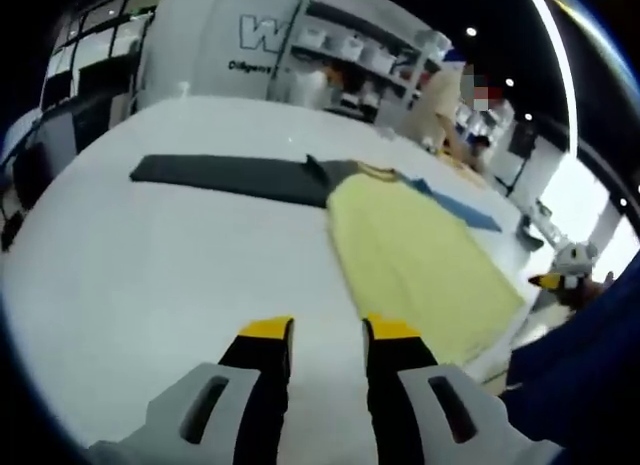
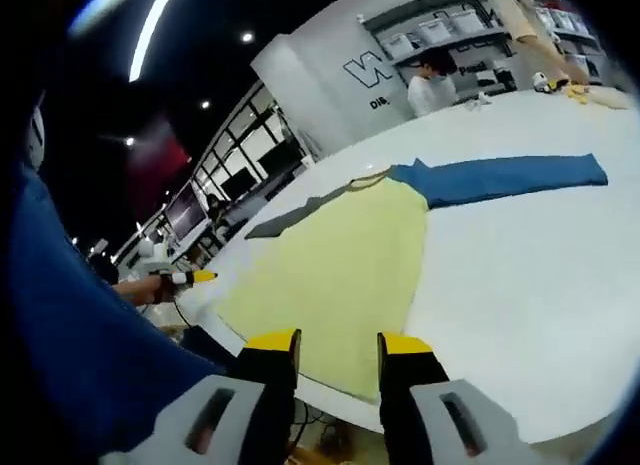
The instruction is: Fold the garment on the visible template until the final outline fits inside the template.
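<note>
A long-sleeved garment lies flat on the white table [image 1: 180, 255]. Its body is pale yellow [image 1: 415, 255] [image 2: 340, 275]. One sleeve looks dark grey [image 1: 235, 173] [image 2: 285, 218], and the other is blue [image 1: 460, 207] [image 2: 500, 177]. Both sleeves are spread straight out to the sides. My left gripper [image 1: 328, 330] hovers open over bare table, just left of the yellow body's hem edge. Above the hem near the table's front edge [image 2: 480, 415], my right gripper [image 2: 338, 340] is open with nothing between its yellow-tipped fingers. I cannot make out a template outline.
Blue clothing of the person holding the grippers sits at the side [image 1: 590, 375] [image 2: 70, 325]. Shelves with white bins [image 1: 365, 50] [image 2: 440, 30] stand behind the table, with a person [image 2: 430, 85] beside them. A small yellow-tipped object [image 2: 195, 277] shows beyond the table edge.
</note>
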`<state>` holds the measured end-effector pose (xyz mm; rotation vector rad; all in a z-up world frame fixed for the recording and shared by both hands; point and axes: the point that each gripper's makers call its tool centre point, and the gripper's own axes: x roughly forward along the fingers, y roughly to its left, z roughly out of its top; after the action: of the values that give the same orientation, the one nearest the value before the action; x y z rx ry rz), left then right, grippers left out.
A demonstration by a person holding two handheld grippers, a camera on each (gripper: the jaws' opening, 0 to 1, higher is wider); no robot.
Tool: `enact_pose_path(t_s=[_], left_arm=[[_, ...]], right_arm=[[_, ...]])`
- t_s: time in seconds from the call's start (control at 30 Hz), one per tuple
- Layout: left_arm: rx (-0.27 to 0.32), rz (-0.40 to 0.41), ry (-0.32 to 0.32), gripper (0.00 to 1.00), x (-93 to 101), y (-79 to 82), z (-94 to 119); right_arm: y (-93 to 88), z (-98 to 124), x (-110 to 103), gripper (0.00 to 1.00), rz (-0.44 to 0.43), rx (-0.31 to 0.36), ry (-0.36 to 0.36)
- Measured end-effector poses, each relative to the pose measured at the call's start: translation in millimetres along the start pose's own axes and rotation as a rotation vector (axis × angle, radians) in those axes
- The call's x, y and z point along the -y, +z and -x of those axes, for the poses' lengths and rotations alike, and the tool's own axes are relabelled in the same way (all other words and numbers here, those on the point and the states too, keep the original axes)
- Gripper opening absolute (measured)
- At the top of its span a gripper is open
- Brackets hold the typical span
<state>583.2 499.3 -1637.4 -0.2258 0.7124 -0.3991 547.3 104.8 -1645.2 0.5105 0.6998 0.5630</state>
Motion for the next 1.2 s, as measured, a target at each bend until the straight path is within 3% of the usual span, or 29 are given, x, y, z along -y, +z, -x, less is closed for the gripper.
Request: enact_pose_path(t_s=[0.17, 0.27, 0.63, 0.77, 0.8, 0.87, 0.9, 1.0, 1.13, 1.2], left_arm=[[0.006, -0.007, 0.024, 0.31, -19.8, 11.9, -5.3], [0.012, -0.019, 0.033, 0.32, -29.0, 19.4, -7.7], [0.031, -0.032, 0.066, 0.34, -64.5, 36.8, -11.3], [0.052, -0.002, 0.082, 0.36, -82.0, 45.2, -12.2], [0.067, 0.011, 0.094, 0.37, -106.6, 55.3, -15.5], [0.091, 0.027, 0.115, 0.39, -132.5, 70.7, -18.6], [0.109, 0.043, 0.129, 0.39, -147.4, 79.9, -20.3], [0.138, 0.071, 0.152, 0.4, -167.6, 92.5, -22.6], [0.217, 0.154, 0.224, 0.47, -229.1, 130.0, -35.5], [0.213, 0.163, 0.226, 0.52, -232.6, 130.4, -37.3]], right_arm=[[12.4, 4.4, -5.1, 0.5, 0.052, 0.034, -0.001], [16.8, 5.3, -14.2, 0.58, 0.13, 0.038, -0.001], [13.6, 2.7, -40.0, 0.74, 0.437, -0.014, -0.036], [12.5, 5.0, -47.9, 0.8, 0.476, -0.007, -0.038], [13.0, 8.0, -54.6, 0.81, 0.525, -0.014, -0.048], [2.5, 9.8, -72.8, 0.82, 0.584, -0.068, -0.059], [2.1, 10.4, -81.8, 0.82, 0.588, -0.068, -0.069], [0.9, 9.0, -91.4, 0.81, 0.596, -0.061, -0.089], [-6.5, 5.7, -105.8, 0.81, 0.592, -0.076, -0.11], [-6.6, 5.5, -106.9, 0.81, 0.589, -0.073, -0.111]])
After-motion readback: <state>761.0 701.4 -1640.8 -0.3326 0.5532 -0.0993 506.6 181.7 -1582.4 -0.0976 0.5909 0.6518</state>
